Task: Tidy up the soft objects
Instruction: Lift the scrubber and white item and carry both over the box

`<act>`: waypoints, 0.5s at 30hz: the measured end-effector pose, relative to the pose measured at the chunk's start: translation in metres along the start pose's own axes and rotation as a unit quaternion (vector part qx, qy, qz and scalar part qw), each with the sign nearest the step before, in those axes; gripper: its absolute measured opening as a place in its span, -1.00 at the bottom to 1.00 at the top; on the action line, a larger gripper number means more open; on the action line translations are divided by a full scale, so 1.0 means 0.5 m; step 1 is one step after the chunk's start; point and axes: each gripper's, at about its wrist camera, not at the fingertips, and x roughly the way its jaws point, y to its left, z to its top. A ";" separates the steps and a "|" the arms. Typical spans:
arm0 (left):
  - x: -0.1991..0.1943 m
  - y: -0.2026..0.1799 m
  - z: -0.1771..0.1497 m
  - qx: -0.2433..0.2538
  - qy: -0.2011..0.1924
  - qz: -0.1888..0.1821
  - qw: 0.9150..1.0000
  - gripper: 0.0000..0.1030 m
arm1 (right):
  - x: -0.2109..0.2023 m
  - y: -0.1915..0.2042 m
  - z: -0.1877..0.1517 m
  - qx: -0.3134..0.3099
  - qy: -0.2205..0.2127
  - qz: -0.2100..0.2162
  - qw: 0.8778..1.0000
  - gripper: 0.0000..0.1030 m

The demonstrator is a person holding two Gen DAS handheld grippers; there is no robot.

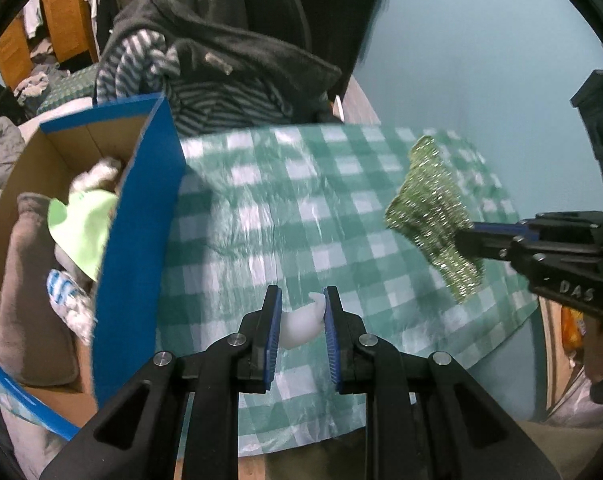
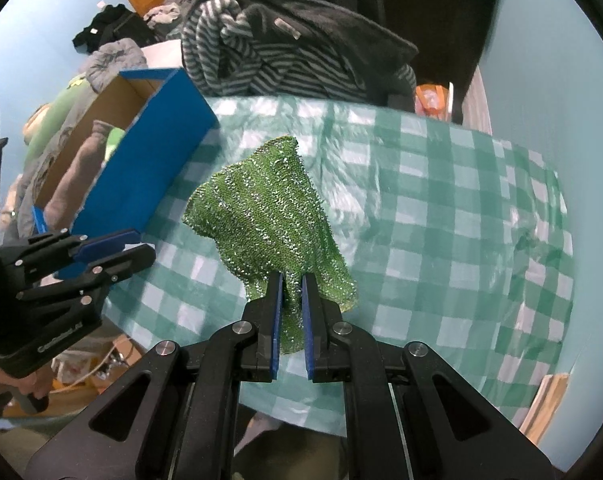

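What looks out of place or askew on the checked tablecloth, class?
Nothing spilled or damaged. The blue box sits askew at the green checked tablecloth's corner, and the cloth is wrinkled near its far side.

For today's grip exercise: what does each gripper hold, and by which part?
Right gripper: sparkly green cloth, pinched at one edge. Left gripper: small white soft object, which part cannot be told.

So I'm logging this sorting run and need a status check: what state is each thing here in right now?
left gripper: shut on a small white soft object.
right gripper: shut on the sparkly green cloth, which hangs above the table.
blue cardboard box: open, partly filled with soft items.
checkered tablecloth: spread over the table, wrinkled.
striped and dark clothes: piled beyond the table.
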 end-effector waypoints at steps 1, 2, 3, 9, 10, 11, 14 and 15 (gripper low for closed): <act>-0.009 0.002 0.005 -0.001 -0.005 -0.001 1.000 -0.61 | -0.003 0.005 0.006 -0.001 -0.003 0.001 1.000 -0.86; -0.018 0.004 0.010 -0.003 -0.009 -0.002 1.000 -0.61 | -0.006 0.010 0.013 -0.003 -0.005 0.001 1.000 -0.86; -0.023 0.006 0.014 -0.004 -0.012 -0.002 1.000 -0.61 | -0.008 0.014 0.019 -0.005 -0.007 0.001 1.000 -0.86; -0.069 0.032 0.031 -0.018 -0.032 -0.001 0.999 -0.61 | -0.024 0.045 0.052 -0.016 -0.022 0.006 1.000 -0.86; -0.075 0.038 0.034 -0.020 -0.035 -0.001 0.999 -0.61 | -0.027 0.050 0.057 -0.018 -0.024 0.007 1.000 -0.86; -0.085 0.046 0.036 -0.023 -0.038 0.000 0.999 -0.61 | -0.029 0.059 0.064 -0.021 -0.027 0.008 0.999 -0.86; -0.102 0.063 0.040 -0.026 -0.045 0.005 0.999 -0.61 | -0.033 0.077 0.081 -0.028 -0.032 0.011 0.999 -0.86; -0.108 0.071 0.041 -0.028 -0.048 0.008 0.998 -0.61 | -0.034 0.083 0.086 -0.030 -0.033 0.011 0.999 -0.86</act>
